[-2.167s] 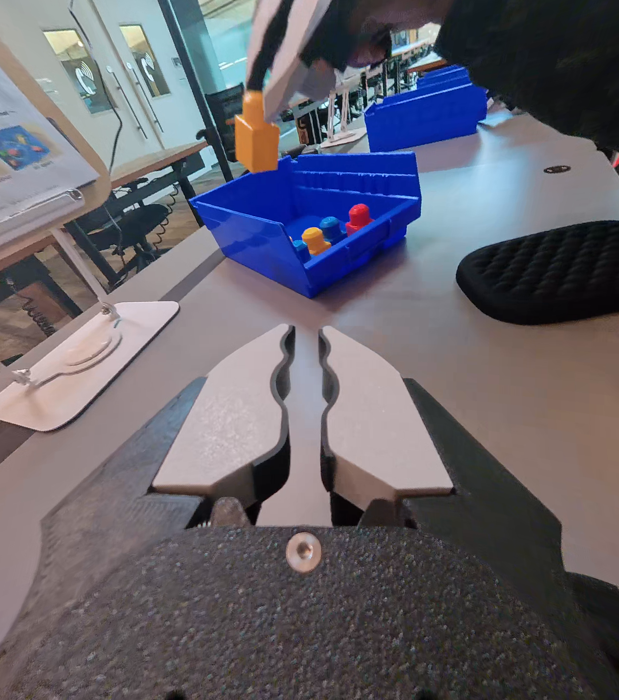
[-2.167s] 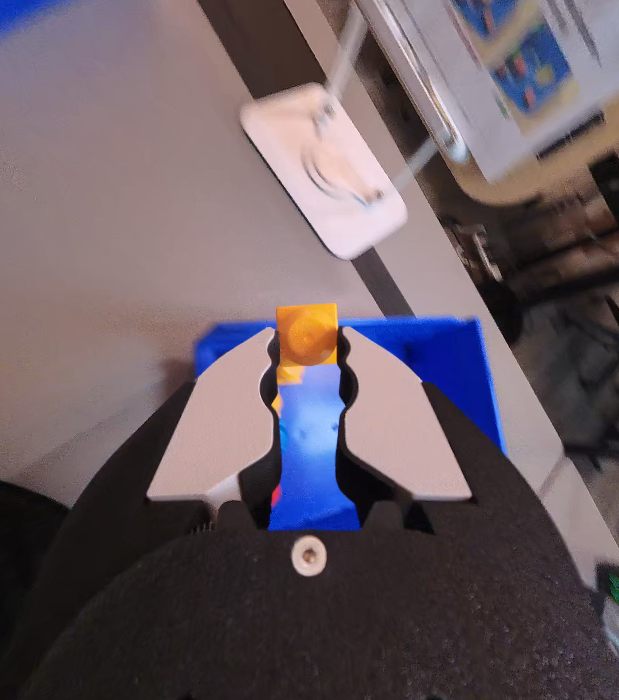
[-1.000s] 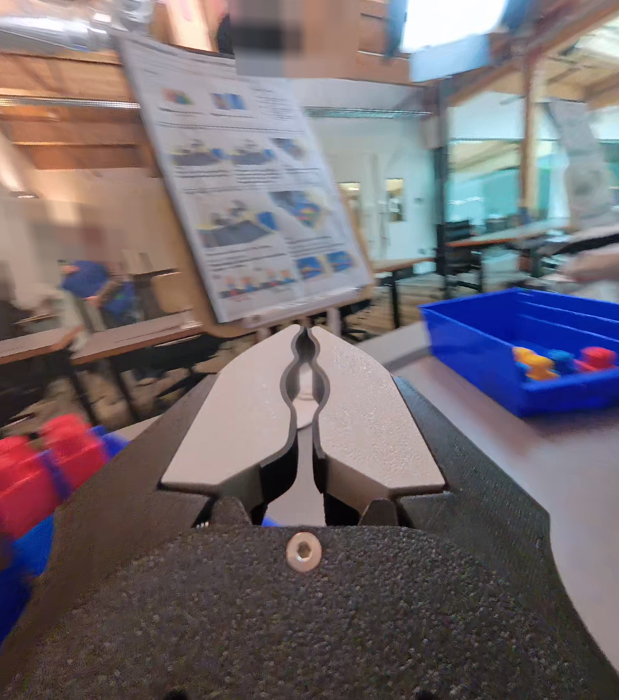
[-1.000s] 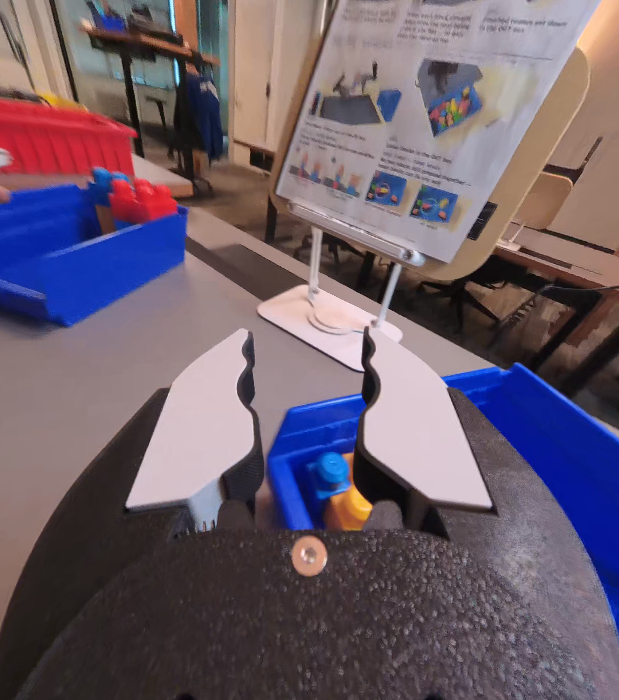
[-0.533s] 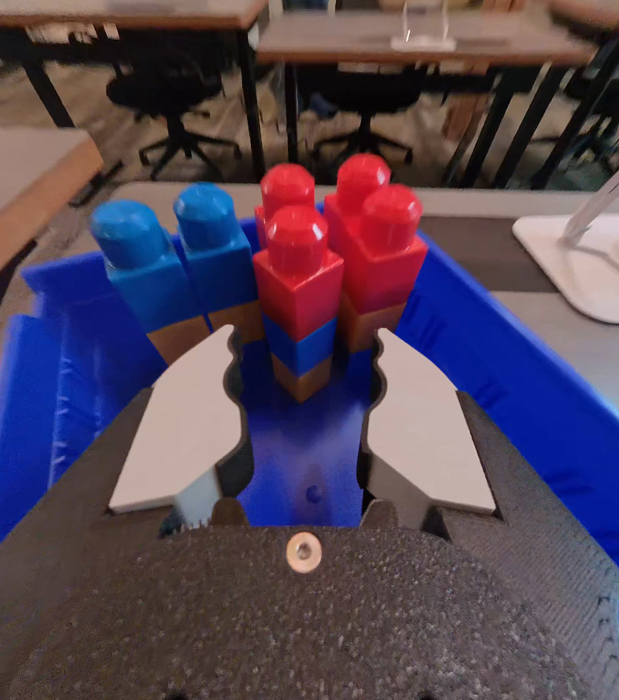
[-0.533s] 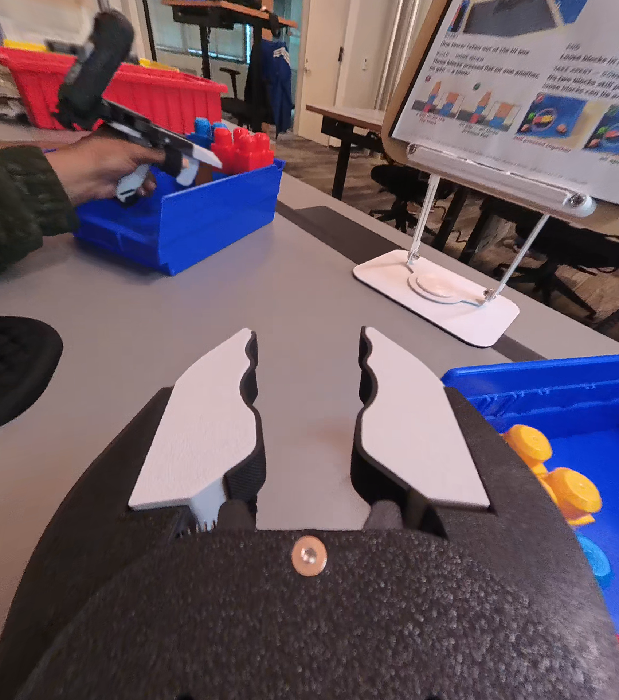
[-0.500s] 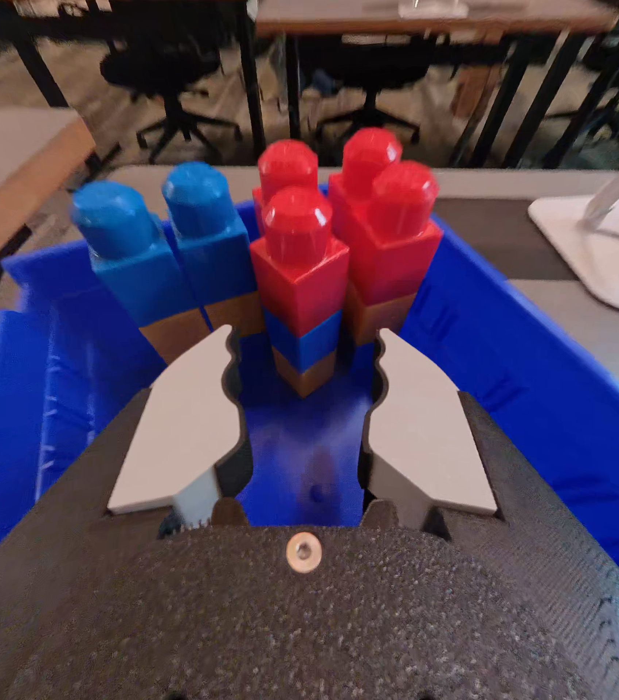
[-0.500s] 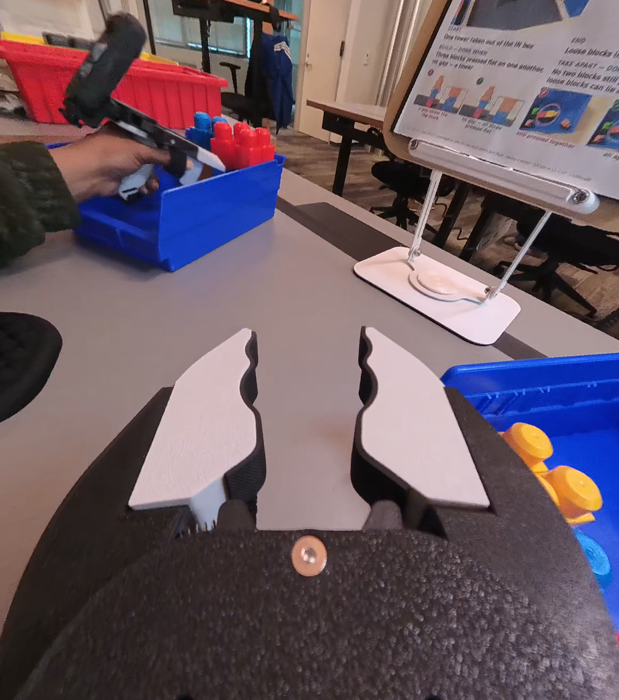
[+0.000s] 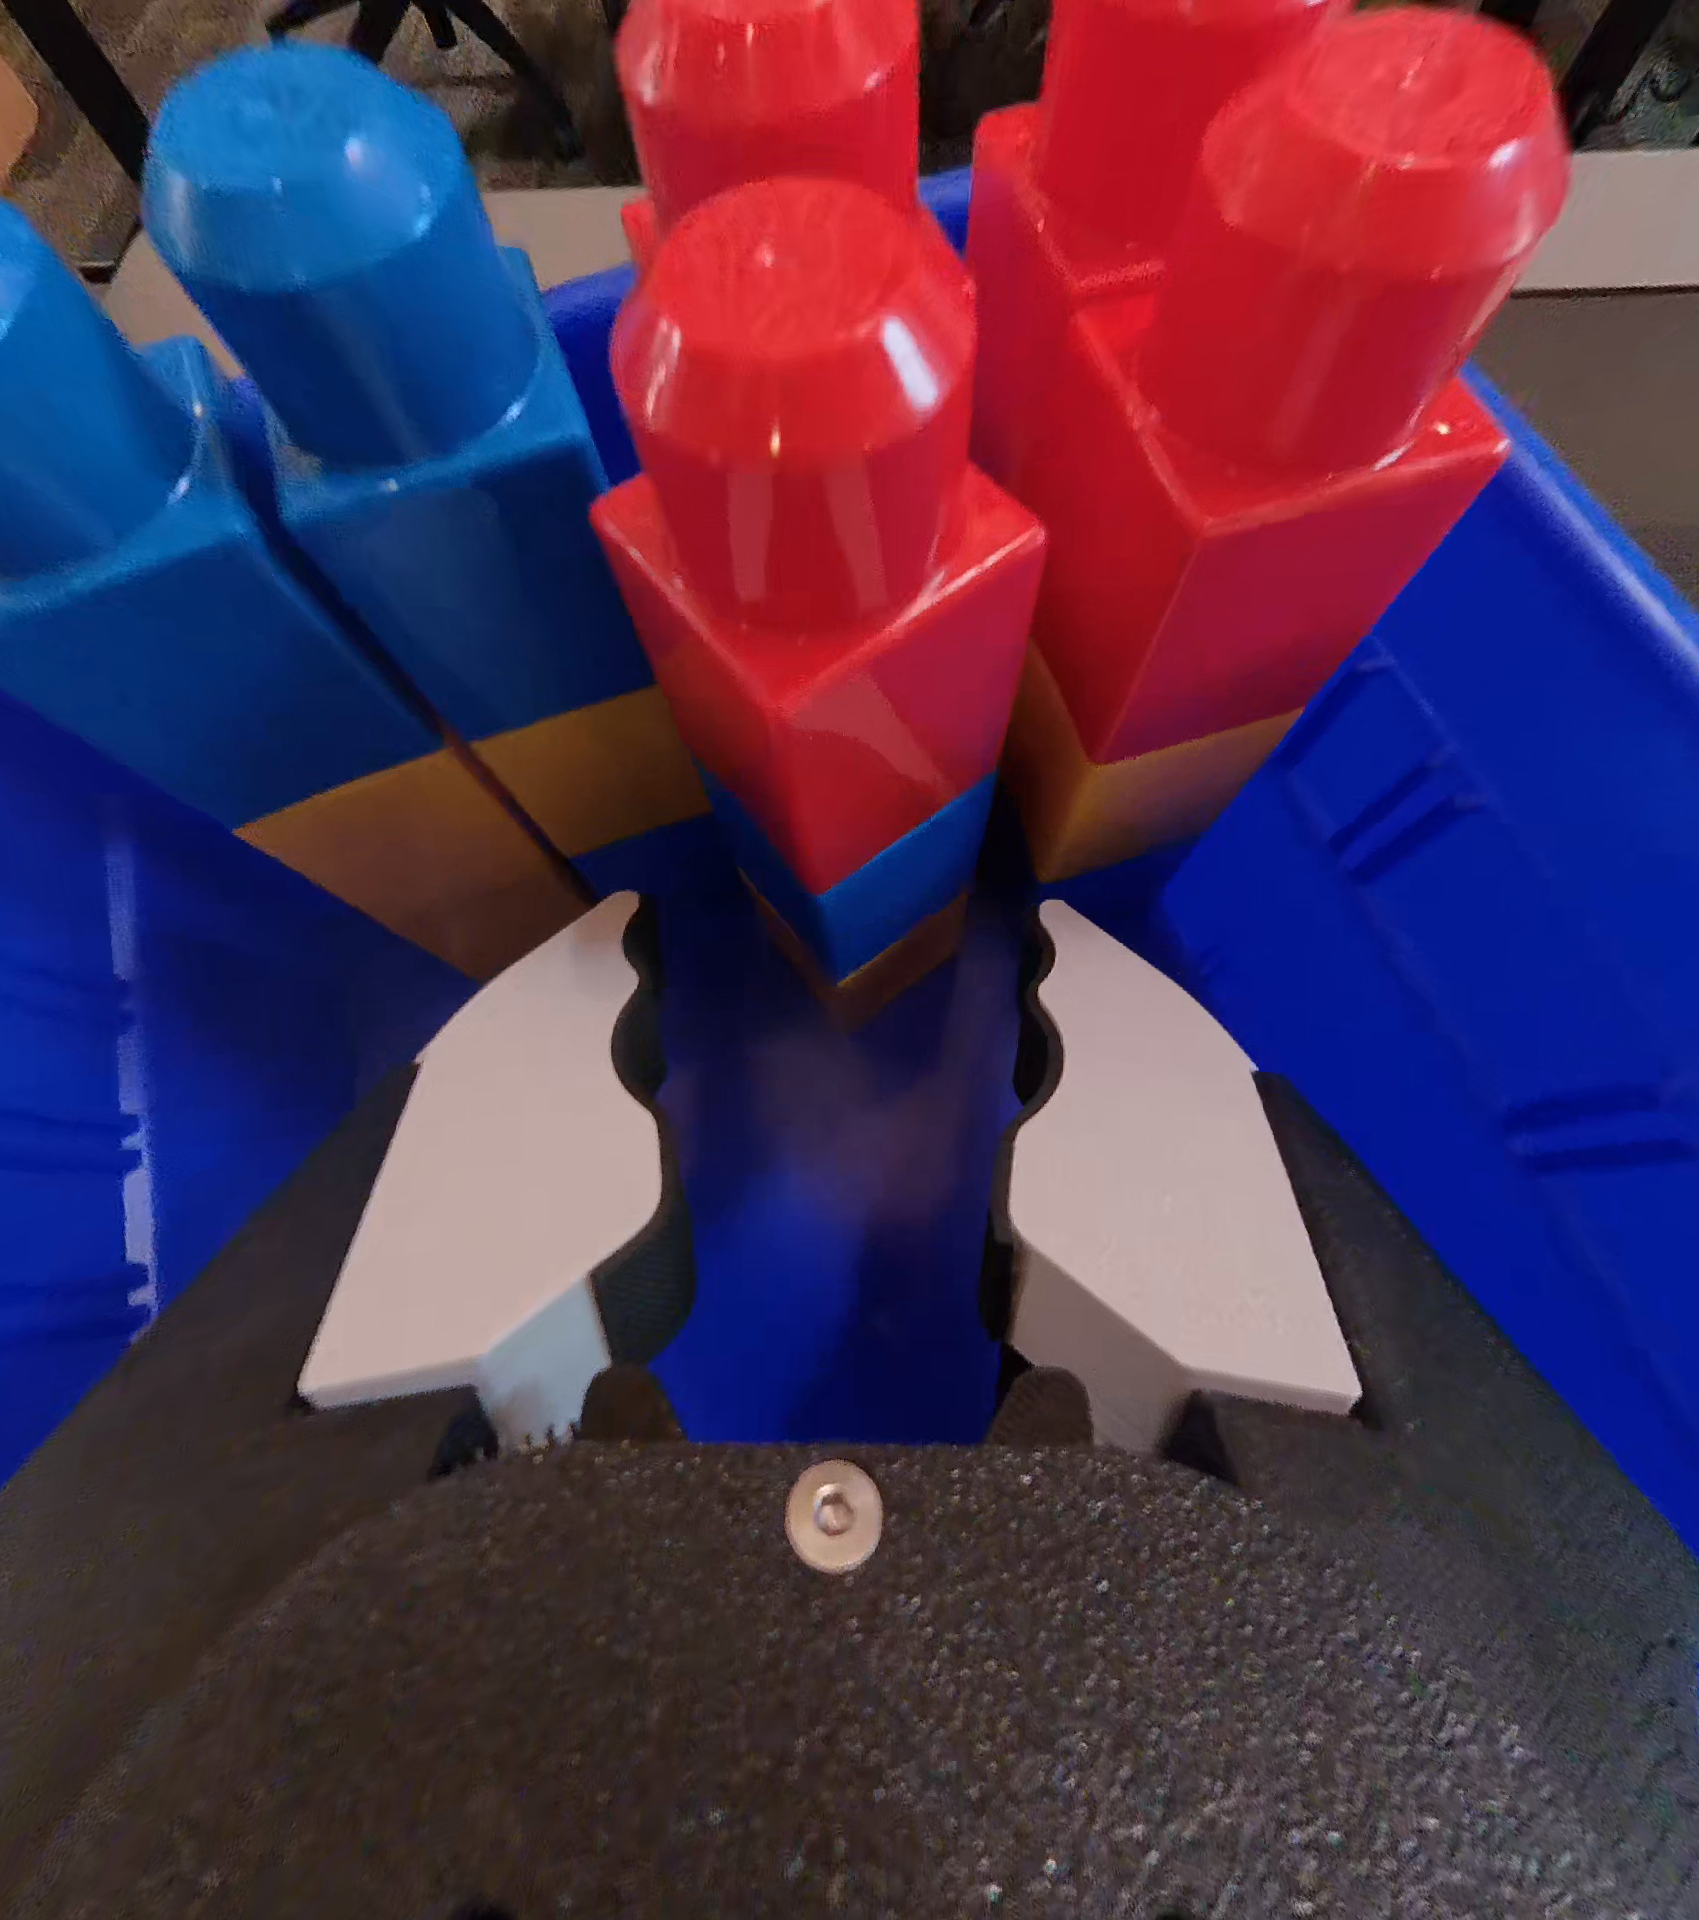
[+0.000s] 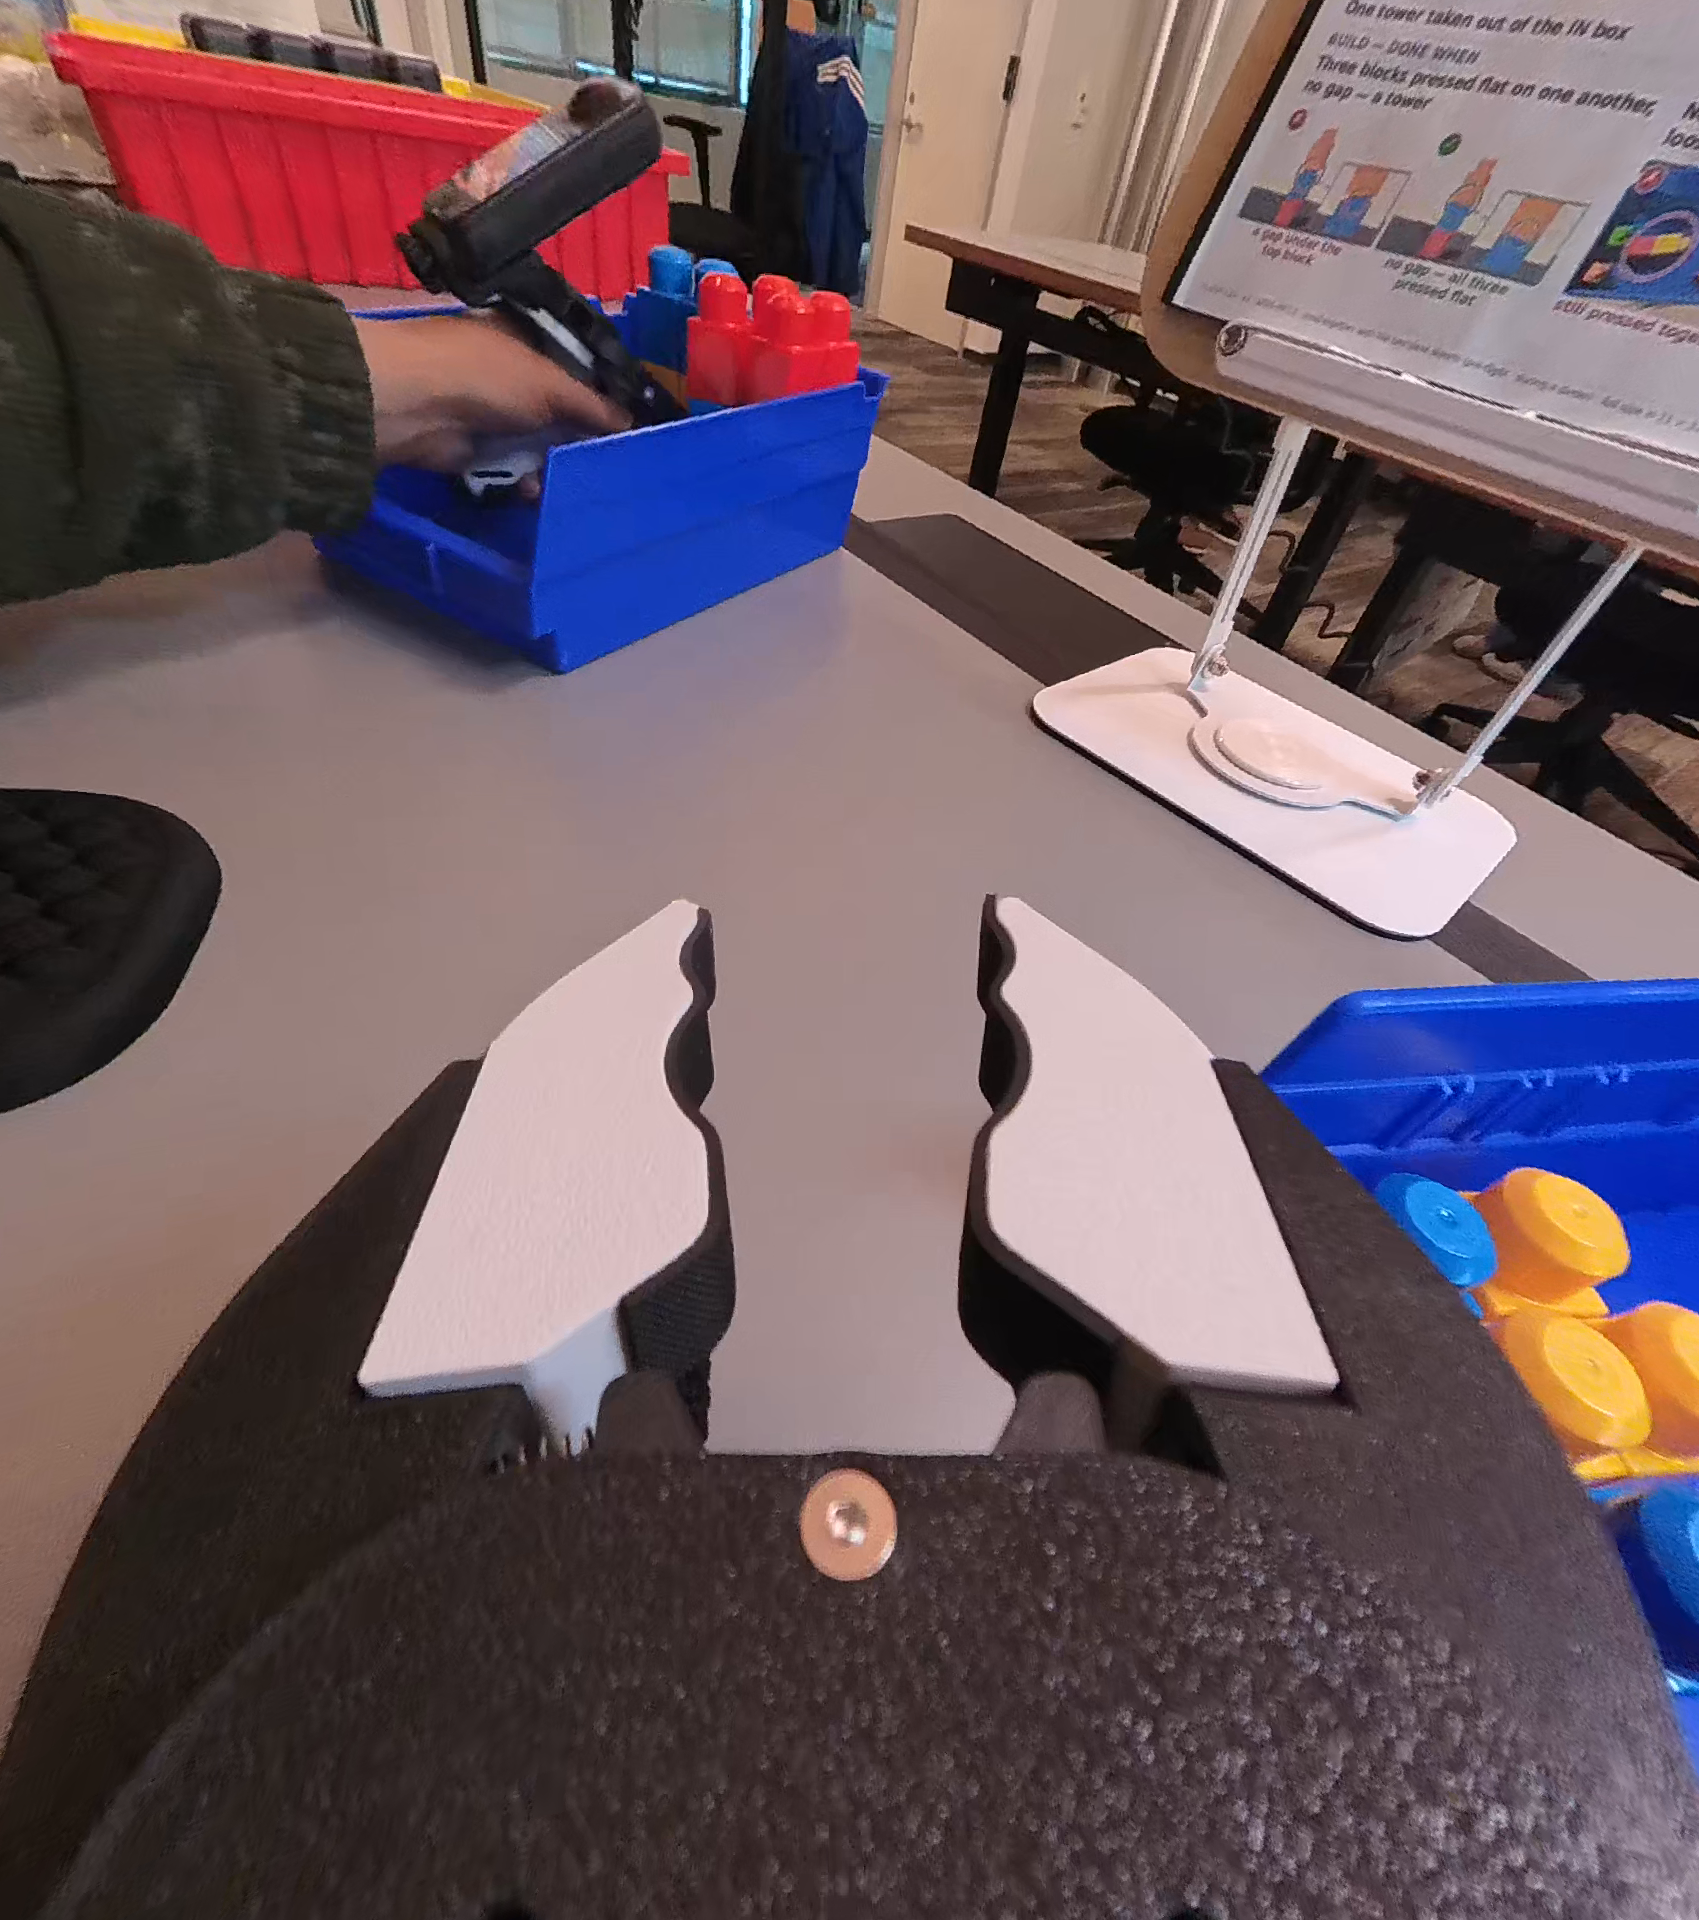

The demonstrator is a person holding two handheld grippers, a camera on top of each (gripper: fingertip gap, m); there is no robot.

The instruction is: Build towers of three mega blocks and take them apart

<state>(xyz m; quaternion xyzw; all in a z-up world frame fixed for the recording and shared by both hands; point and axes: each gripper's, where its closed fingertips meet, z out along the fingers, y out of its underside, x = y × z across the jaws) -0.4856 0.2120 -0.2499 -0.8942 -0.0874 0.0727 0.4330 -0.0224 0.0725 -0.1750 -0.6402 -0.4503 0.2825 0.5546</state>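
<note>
Left wrist view: left gripper (image 9: 840, 935) lowered inside a blue plastic bin (image 9: 1510, 935), pointing along its floor, jaws spread wide and empty. Just ahead of the tips stands a three-block tower, red on blue on brown-orange (image 9: 824, 623), turned corner-on to the gripper, untouched. To its left lean two blue-topped towers with orange bases (image 9: 325, 582); to its right and behind, further red-topped towers (image 9: 1260, 499). The picture is slightly blurred.

Right wrist view: right gripper (image 10: 845, 935) held low over the grey worktop (image 10: 720, 748), roughly level, jaws wide apart with nothing between them. At its right side lies a second blue plastic bin (image 10: 1551, 1049) holding loose orange blocks (image 10: 1593, 1340) and loose blue blocks (image 10: 1437, 1226) lying on their sides. Only this view shows the left gripper from outside: a hand (image 10: 471, 395) in a dark green sleeve (image 10: 97, 395) tilts it nose-down into the far bin, where the standing towers cluster at the far end. Also seen only here: a black quilted pad (image 10: 24, 935) at left, a white stand with printed sheet (image 10: 1271, 769) at right, and a red crate (image 10: 305, 177) behind.
</note>
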